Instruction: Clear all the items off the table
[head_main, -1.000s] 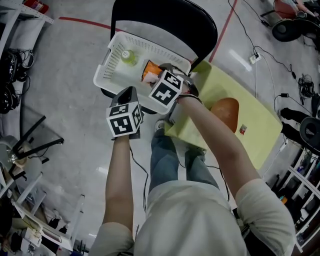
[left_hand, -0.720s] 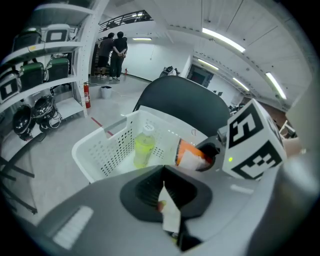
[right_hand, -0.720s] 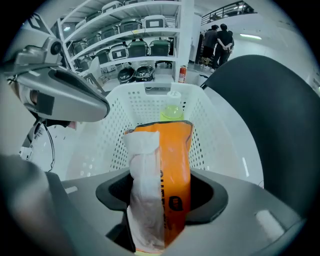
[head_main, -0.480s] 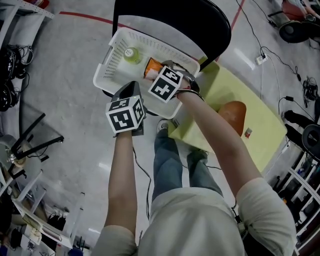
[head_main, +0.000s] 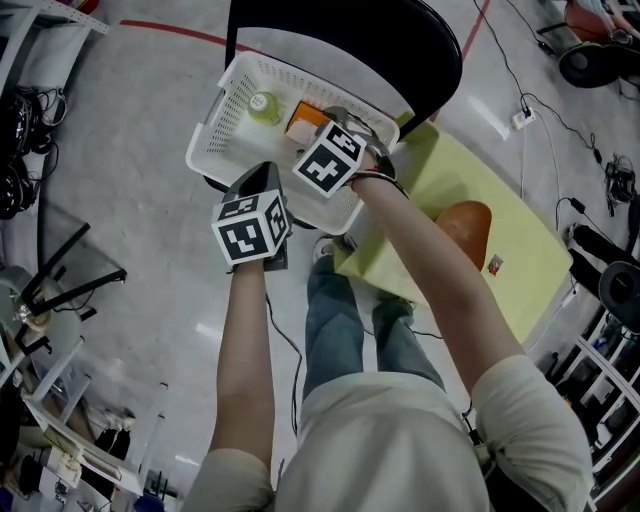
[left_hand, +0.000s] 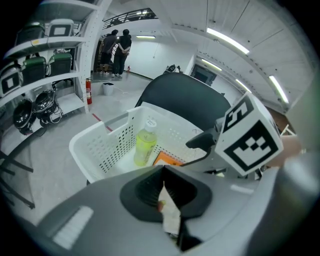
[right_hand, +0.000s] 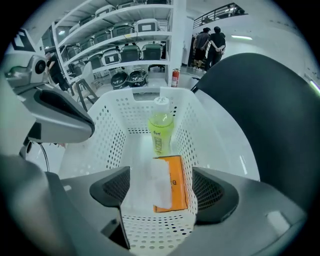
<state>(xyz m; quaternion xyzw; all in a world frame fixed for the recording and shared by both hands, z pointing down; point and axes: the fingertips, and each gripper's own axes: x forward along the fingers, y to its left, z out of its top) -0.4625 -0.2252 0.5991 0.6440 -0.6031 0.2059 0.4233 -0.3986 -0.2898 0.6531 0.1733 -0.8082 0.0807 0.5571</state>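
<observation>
A white perforated basket (head_main: 215, 120) sits on a black chair (head_main: 340, 40). In it lie a yellow-green bottle (head_main: 264, 107) and an orange packet (head_main: 300, 120). My right gripper (head_main: 318, 125) hangs over the basket's near end. Its jaws have just been opening and now stand wide. The orange packet (right_hand: 177, 185), partly under a white sheet (right_hand: 150, 182), lies on the basket floor below them, free of both pads. The bottle (right_hand: 161, 130) lies beyond it. My left gripper (head_main: 262, 172) is shut beside the basket's near wall (left_hand: 100, 145). A thin white scrap (left_hand: 170, 215) shows at its jaw seam.
A yellow-green table (head_main: 520, 250) stands to the right of the chair. On it are a brown rounded object (head_main: 465, 225) and a small item (head_main: 494, 265). My legs and a shoe (head_main: 322, 248) are below the grippers. Cables run over the grey floor at the right.
My right gripper has sunk a little toward the basket and its jaws have spread. The orange packet now lies flat on the basket floor. The left gripper has barely moved.
</observation>
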